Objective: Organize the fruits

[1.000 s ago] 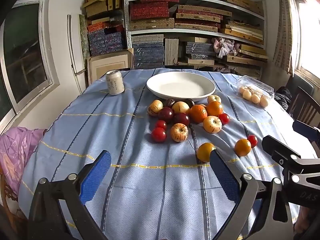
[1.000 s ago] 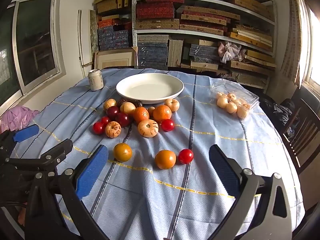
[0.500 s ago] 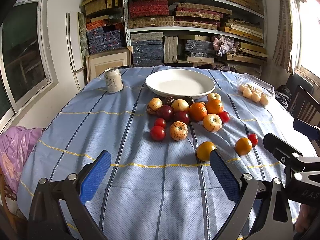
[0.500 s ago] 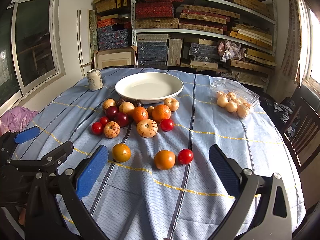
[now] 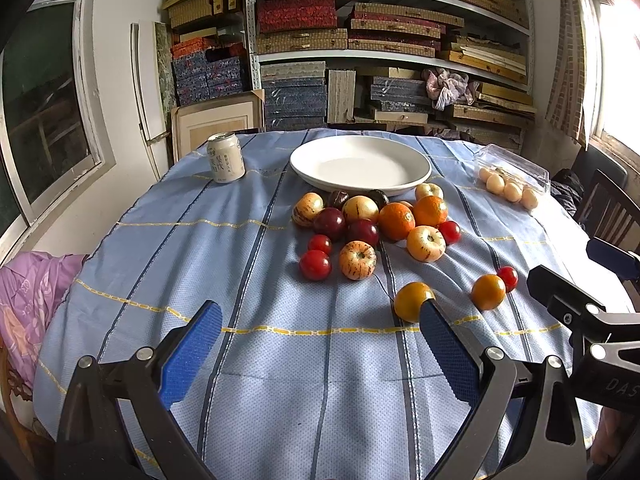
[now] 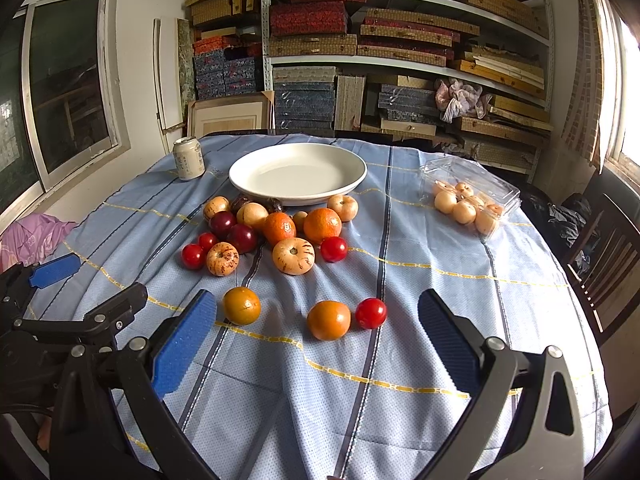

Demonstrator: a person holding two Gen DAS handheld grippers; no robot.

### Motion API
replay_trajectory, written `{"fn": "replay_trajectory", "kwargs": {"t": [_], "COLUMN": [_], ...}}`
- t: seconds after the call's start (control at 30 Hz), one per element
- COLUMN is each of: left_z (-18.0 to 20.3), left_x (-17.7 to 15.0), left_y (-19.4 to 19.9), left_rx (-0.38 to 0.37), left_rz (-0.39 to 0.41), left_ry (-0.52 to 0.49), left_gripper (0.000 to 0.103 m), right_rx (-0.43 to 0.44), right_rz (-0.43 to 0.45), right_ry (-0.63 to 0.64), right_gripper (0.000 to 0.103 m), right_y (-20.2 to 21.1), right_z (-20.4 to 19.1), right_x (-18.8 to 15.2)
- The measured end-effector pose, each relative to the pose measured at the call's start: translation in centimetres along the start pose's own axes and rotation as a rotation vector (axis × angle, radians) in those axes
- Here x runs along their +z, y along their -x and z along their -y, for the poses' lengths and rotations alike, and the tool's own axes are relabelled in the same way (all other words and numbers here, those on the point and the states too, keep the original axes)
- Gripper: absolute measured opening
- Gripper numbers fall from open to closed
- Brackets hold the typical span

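— Start with the big things. What lies on the table (image 6: pixel 460 364)?

— A blue striped cloth, and at the far middle a white plate (image 6: pixel 298 196), bare. The loose fruit (image 6: pixel 280 228) is heaped just in front of it, touching its near rim in places. Three strays lie nearer: a yellow-orange fruit (image 6: pixel 241 305), an orange one (image 6: pixel 329 319) and a small red one (image 6: pixel 371 313) touching it.

— And the grippers?

— Left gripper (image 5: pixel 320 356) spread wide, nothing between its pads. Right gripper (image 6: pixel 316 354) likewise agape and empty. Both hang over the near cloth.

— Your finding on the step?

— Nothing plated, so sorting has not begun; this looks like the approach. The next move, I judge, calls for lowering one claw around a stray, squarely, since round fruit rolls.
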State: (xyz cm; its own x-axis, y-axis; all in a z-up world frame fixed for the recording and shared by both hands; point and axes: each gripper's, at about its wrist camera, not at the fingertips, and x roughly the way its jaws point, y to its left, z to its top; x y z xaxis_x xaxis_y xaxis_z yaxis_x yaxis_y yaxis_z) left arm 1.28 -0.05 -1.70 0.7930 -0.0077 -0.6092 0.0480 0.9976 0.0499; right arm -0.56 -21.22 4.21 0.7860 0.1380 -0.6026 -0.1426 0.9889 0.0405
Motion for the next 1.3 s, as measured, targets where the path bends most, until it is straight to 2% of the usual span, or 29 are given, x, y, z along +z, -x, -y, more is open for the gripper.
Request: {"fn": "replay_trajectory", "kwargs": {"t": [1.03, 1.3], "left_z": [0.4, 0.3], "left_x": [-0.4, -0.4], "left_y": [-1.1, -1.2], "left_rx": [0.0, 0.001], "left_rz": [-0.033, -0.035], "left_ry": [-0.002, 0.001], "left_gripper": [0.099, 0.099], "right_rx": [0.002, 0.004], "right_rz": [-0.008, -0.009], "right_ry": [-0.005, -0.007], "right_gripper": [0.099, 0.099], "right_y": [-0.4, -1.7], "right_z": [0.2, 0.7], "right_x": [0.0, -0.4]}}
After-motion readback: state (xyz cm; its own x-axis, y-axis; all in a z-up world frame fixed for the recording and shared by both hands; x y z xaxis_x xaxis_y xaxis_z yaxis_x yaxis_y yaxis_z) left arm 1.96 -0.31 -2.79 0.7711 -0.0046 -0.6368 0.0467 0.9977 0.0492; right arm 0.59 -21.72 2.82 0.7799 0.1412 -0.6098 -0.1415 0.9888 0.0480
